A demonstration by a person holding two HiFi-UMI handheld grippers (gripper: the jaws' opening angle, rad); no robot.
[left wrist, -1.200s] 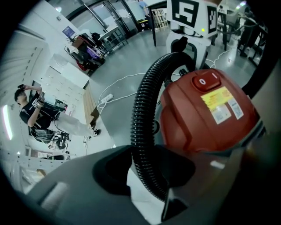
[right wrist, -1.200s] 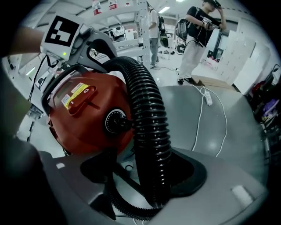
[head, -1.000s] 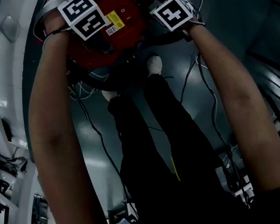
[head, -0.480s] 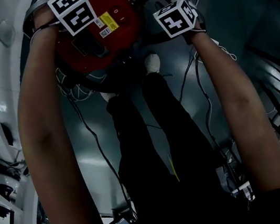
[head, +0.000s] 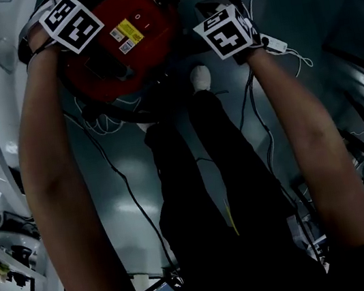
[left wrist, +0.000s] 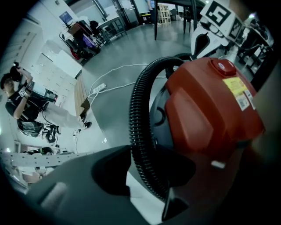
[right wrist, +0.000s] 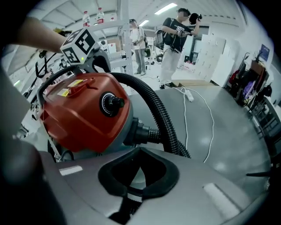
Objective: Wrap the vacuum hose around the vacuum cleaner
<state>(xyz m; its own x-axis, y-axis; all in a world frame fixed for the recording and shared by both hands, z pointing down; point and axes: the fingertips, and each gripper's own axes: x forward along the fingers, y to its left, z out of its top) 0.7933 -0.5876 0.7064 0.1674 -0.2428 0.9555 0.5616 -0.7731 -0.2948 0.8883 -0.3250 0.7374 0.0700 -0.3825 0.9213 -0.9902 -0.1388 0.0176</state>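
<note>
- The vacuum cleaner (head: 117,48), red-bodied, sits at the top centre of the head view on the grey floor (head: 132,160), just above the person's white shoe (head: 200,79).
- The vacuum hose (left wrist: 139,127), black and ribbed, hugs the machine. In the left gripper view it arcs from upper centre down the red body's left flank to the bottom centre.
- On the left gripper (left wrist: 151,182), the fingers (left wrist: 88,189) stand one on each side of the hose and close on it at the bottom centre of that view.
- Its marker cube (head: 72,23) shows at the upper left of the head view, over the vacuum's left edge.
- On the right gripper (right wrist: 134,176), the fingers (right wrist: 210,193) are drawn together, with only a thin dark slit between them. I can't tell whether anything is pinched there.
- In the right gripper view the hose leaves the body below a black dial (right wrist: 109,103), loops over and drops behind the fingers right of centre.
- The right cube (head: 224,31) sits just beside the vacuum's right side.
- A white cable (right wrist: 186,94) trails over the floor at centre right, and people (right wrist: 175,39) stand along the top.
</note>
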